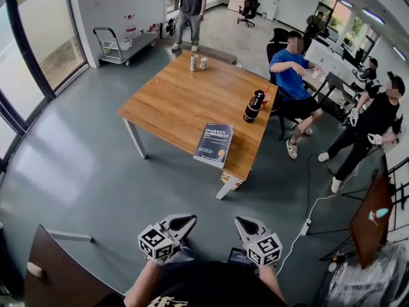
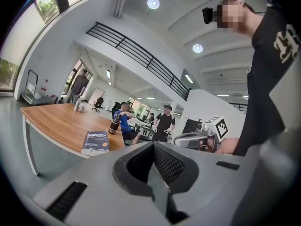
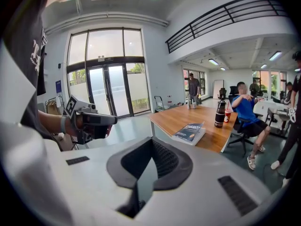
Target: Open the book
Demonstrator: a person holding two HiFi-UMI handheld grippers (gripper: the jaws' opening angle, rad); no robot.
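Observation:
A dark blue book lies closed, cover up, by the near edge of the wooden table. It also shows in the left gripper view as the book and in the right gripper view as the book. My left gripper and right gripper are held close to my body, over the grey floor and well short of the table. Both point toward the book. Each gripper's jaws meet with nothing between them, as seen at the left gripper and the right gripper.
On the table stand a black bottle, a red cup and two cans. A person in blue sits at its far right side. Another person in black is farther right. A white cable crosses the floor.

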